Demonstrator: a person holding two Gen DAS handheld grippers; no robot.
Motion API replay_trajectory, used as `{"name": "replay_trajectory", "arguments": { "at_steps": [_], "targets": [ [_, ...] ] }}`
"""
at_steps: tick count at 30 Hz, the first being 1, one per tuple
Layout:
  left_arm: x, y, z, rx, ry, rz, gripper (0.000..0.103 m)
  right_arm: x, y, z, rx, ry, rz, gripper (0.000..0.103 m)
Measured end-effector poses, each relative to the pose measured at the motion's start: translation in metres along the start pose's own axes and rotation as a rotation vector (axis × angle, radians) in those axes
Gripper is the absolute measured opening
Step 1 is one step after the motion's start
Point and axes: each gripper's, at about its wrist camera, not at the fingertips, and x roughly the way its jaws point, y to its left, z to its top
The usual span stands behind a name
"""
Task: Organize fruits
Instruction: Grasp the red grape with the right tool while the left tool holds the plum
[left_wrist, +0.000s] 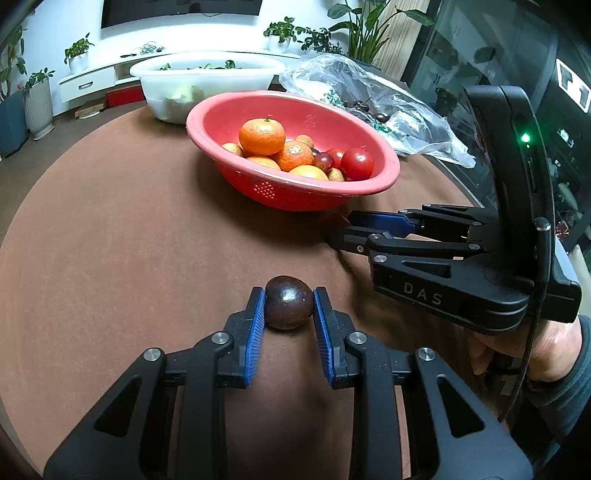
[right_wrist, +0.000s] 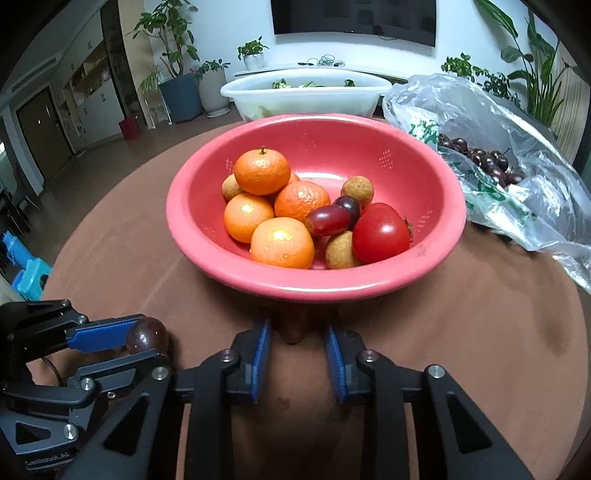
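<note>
Dark purple fruit (left_wrist: 289, 302), round and glossy, clamped between the blue pads of the left gripper (left_wrist: 289, 308) low over the brown tablecloth (left_wrist: 129, 258). Right gripper (right_wrist: 297, 338), jaws apart and empty, just short of the red colander (right_wrist: 207, 254), which holds tangerines (right_wrist: 262, 170), a tomato (right_wrist: 380, 232), grapes (right_wrist: 327, 219) and longans (right_wrist: 357, 190). Beyond it: white tub (right_wrist: 306, 98) and plastic bag (right_wrist: 535, 206) of cherries (right_wrist: 484, 160).

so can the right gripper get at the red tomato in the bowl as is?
Probably yes. The right gripper is open and empty, facing the pink bowl, and the tomato sits exposed on the near right of the pile. It would have to rise over the rim first.
</note>
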Motion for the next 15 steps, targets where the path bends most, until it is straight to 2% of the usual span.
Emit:
{"name": "replay_trajectory", "arguments": {
  "at_steps": [5,15],
  "targets": [
    [0.000,0.001,0.000,-0.005,-0.002,0.001,0.024,0.001,0.002,-0.003,-0.019,0.003,-0.010,0.020],
    [-0.001,0.002,-0.001,-0.007,-0.006,0.002,0.024,-0.017,-0.001,-0.015,0.028,0.002,0.031,0.019]
  ]
}}
